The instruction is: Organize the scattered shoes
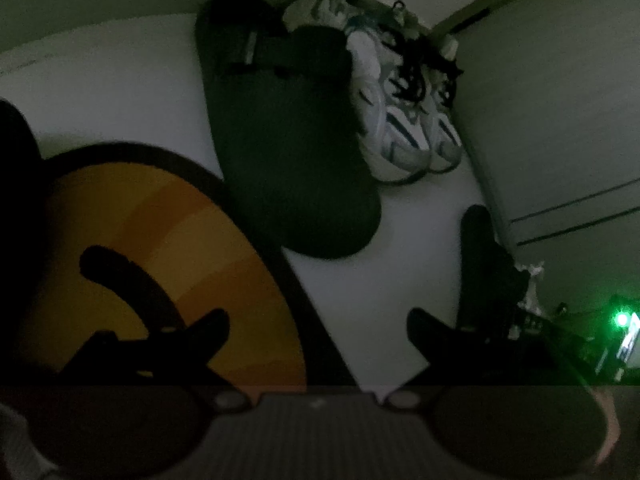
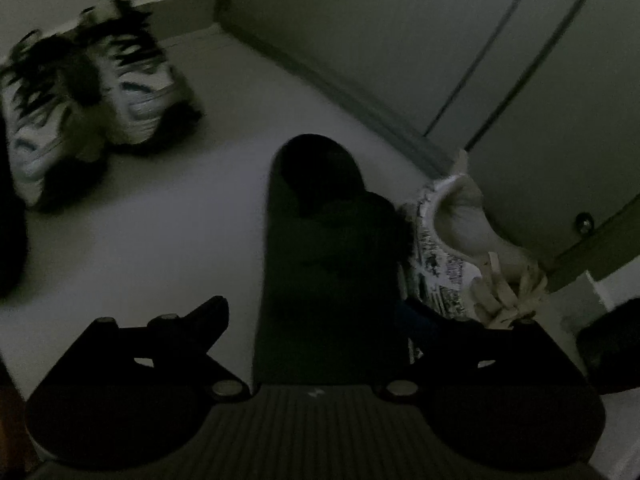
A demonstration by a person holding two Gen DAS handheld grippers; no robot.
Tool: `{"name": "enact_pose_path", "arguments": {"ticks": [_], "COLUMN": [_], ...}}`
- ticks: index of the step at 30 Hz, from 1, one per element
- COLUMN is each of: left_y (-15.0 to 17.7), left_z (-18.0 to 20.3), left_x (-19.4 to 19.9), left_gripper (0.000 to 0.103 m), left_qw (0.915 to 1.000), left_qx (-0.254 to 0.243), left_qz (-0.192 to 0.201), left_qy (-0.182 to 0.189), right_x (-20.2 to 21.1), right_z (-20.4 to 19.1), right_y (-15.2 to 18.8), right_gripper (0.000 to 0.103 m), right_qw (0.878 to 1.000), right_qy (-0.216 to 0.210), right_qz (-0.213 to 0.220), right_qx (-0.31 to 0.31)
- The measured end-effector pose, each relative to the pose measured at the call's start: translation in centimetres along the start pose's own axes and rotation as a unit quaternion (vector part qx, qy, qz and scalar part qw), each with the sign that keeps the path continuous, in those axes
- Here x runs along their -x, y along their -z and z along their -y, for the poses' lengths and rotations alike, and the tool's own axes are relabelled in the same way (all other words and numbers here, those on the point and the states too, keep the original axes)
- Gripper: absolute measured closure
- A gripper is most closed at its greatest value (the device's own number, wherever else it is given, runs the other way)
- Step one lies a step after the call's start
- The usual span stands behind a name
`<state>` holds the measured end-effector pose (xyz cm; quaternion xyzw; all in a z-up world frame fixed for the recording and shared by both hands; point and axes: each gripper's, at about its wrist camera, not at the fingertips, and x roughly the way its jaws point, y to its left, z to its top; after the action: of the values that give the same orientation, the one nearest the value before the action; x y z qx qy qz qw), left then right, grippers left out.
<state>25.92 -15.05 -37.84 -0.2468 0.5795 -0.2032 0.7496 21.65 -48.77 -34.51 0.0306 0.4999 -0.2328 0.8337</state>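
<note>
Dim pale floor [image 2: 140, 248]: white sneaker pair [image 1: 404, 112] already stands by the wall, while right gripper [image 2: 320, 320], jaws wide, straddles black slipper [image 2: 320, 240]; left gripper [image 1: 316, 332] is wide, empty.

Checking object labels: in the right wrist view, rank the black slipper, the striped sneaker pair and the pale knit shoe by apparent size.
1. black slipper, though nearest the camera
2. striped sneaker pair
3. pale knit shoe, partly hidden

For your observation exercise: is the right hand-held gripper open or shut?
Open: the right hand-held gripper has fingers spread either side of the black slipper.
</note>
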Motion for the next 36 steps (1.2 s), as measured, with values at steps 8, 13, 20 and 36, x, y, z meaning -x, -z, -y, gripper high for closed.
{"name": "enact_pose_path", "arguments": {"ticks": [8, 13, 20, 36], "left_y": [0.3, 0.4, 0.9, 0.8], "left_z": [0.2, 0.0, 0.5, 0.4], "left_x": [0.1, -0.1, -0.6, -0.9], "left_gripper": [0.006, 0.006, 0.006, 0.006], "left_qw": [0.9999, 0.9999, 0.9997, 0.9997], "left_qx": [-0.012, -0.011, -0.022, -0.018], "left_qz": [0.0, -0.004, -0.012, -0.016], "left_qy": [-0.001, -0.004, -0.004, -0.003], "right_x": [-3.1, -5.2, -5.9, -2.1], "right_z": [1.4, 1.9, 1.6, 0.8], "right_y": [-0.7, -0.8, -0.8, 1.9], "right_gripper": [0.006, 0.0, 0.001, 0.006], "right_qw": [0.999, 0.996, 0.996, 0.987], "right_qy": [-0.02, -0.05, -0.045, -0.143], "right_qz": [-0.03, -0.072, -0.069, -0.066], "right_qx": [0.013, 0.026, 0.029, -0.036]}}
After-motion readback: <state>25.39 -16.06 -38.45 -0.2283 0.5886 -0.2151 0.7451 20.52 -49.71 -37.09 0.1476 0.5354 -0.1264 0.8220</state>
